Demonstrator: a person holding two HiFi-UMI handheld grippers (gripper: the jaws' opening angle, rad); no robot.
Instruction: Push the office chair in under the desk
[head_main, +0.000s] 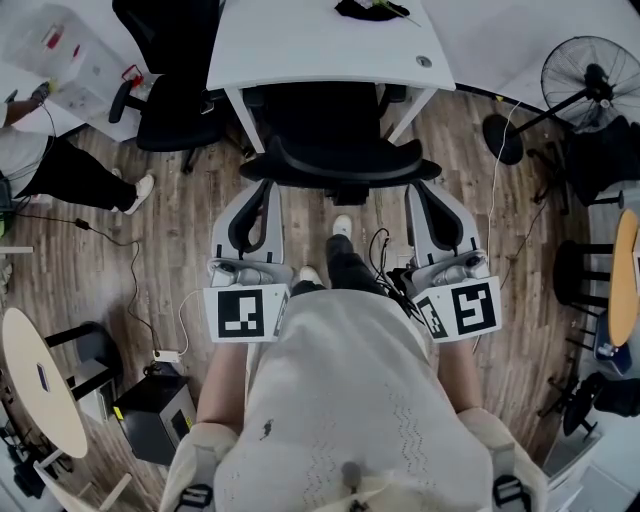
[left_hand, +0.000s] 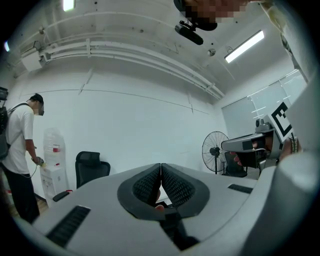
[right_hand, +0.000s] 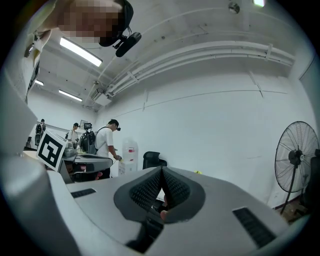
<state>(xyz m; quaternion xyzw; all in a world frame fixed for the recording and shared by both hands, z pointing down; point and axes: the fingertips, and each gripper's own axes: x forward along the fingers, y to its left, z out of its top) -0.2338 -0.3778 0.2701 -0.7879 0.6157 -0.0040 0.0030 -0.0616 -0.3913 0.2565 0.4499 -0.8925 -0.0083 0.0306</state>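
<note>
Left tool (head_main: 266, 190), jaws together and empty, sits beside the office chair (head_main: 340, 160), whose seat is already under the desk (head_main: 300, 50) at top centre. The right tool (head_main: 418, 190) is closed on nothing. Pushing looks nearly finished, perhaps one last nudge. Only the head view shows the chair; the gripper views show wall and a fan (right_hand: 295, 157).

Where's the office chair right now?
Head view, top centre: the black office chair sits partly under the white desk, backrest toward the person, just beyond the left gripper and right gripper.
</note>
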